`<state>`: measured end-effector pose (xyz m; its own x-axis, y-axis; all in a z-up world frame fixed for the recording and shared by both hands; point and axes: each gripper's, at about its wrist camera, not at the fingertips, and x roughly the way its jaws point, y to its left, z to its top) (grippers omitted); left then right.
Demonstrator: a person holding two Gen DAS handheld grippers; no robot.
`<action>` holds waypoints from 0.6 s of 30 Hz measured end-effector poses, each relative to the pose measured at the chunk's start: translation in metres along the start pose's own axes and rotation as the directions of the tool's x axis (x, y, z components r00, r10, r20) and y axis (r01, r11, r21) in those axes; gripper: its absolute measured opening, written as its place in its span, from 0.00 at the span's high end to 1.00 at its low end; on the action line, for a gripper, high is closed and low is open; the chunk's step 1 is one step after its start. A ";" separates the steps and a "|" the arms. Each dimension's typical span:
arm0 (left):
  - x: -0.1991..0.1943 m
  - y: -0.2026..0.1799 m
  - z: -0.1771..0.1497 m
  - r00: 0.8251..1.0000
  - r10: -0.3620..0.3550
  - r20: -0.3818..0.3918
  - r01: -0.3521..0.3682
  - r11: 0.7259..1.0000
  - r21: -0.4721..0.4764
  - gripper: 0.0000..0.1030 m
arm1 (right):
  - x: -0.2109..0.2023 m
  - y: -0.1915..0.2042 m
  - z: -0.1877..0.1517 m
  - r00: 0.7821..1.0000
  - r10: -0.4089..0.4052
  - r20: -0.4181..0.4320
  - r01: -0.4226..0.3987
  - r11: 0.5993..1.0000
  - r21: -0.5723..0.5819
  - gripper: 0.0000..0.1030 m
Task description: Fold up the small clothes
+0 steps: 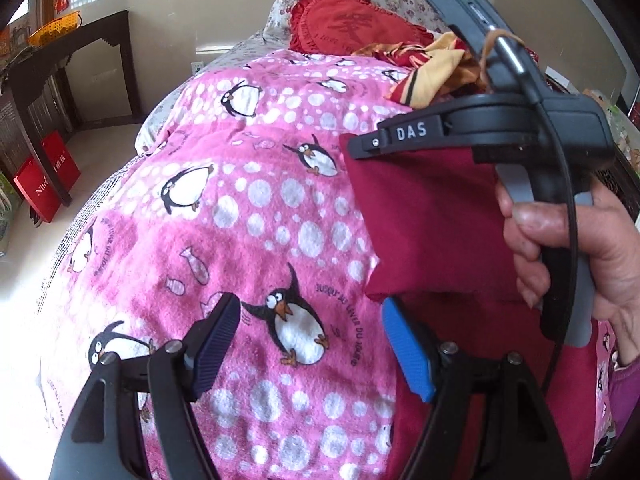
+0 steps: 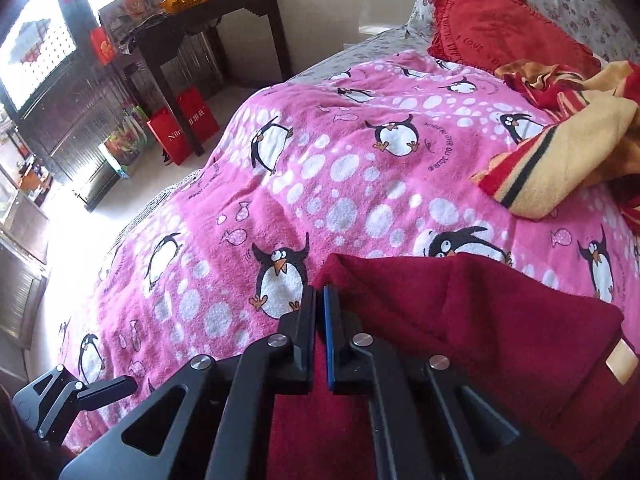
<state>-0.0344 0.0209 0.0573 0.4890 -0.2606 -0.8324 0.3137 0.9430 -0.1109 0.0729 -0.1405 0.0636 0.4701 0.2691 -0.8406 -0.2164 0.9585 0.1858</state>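
While the right gripper sits clenched on the near-left edge of the dark red garment, with a fold of it lifted off the bed, we judge a fold to be in progress: the pinched edge is up and ready to be carried across. From the left wrist view the same gripper shows the cloth hanging from its tip. Our left gripper is released, jaws wide, over bare blanket just left of the garment, holding nothing

Next move, as we see it: carry the pinched edge over the rest of the garment, lay it flat, let go; left gripper could pin the near part

Surface: pink penguin blanket on a bed, soft. Far right lie a striped yellow-red cloth and a red heart cushion. Far left stands a dark table, red bags on the floor beside it
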 end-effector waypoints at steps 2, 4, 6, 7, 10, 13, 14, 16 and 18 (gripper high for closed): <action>-0.003 0.001 0.002 1.000 0.004 0.011 -0.004 1.000 0.000 0.25 | -0.007 -0.003 -0.001 1.000 0.015 0.022 -0.016 1.000 0.027 1.00; -0.006 -0.002 0.002 0.999 0.019 0.027 -0.019 1.000 0.010 0.25 | -0.024 -0.007 -0.009 0.998 0.032 0.045 -0.035 0.997 0.066 0.95; -0.008 -0.005 0.003 0.999 0.025 0.035 -0.025 0.999 0.021 0.25 | -0.041 -0.012 -0.021 0.997 0.038 0.063 -0.044 0.995 0.095 0.90; -0.008 -0.007 0.003 0.999 0.025 0.035 -0.025 0.999 0.026 0.25 | -0.048 -0.013 -0.028 0.997 0.029 0.070 -0.036 0.994 0.105 0.90; -0.007 -0.012 0.003 0.999 0.024 0.028 -0.025 0.999 0.036 0.25 | -0.062 -0.021 -0.056 0.997 -0.004 0.074 -0.006 0.991 0.137 0.90; -0.004 -0.015 0.002 0.999 0.030 0.013 -0.031 0.999 0.042 0.25 | -0.059 -0.030 -0.078 0.997 -0.055 0.061 0.044 0.985 0.166 0.90; -0.003 -0.017 0.000 0.999 0.036 0.007 -0.036 0.998 0.045 0.25 | -0.052 -0.034 -0.084 0.997 -0.072 0.038 0.064 0.982 0.180 0.90; -0.003 -0.018 -0.001 0.999 0.044 -0.009 -0.043 0.998 0.048 0.25 | -0.034 -0.041 -0.090 0.997 -0.078 -0.003 0.077 0.973 0.217 0.90; -0.002 -0.018 -0.002 0.999 0.042 -0.024 -0.041 0.998 0.041 0.25 | -0.024 -0.042 -0.093 0.996 -0.087 -0.005 0.086 0.972 0.219 0.90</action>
<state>-0.0427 0.0048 0.0599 0.4822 -0.2162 -0.8490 0.3266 0.9436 -0.0548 -0.0088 -0.1957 0.0284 0.4832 0.1838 -0.8560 0.0178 0.9754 0.2195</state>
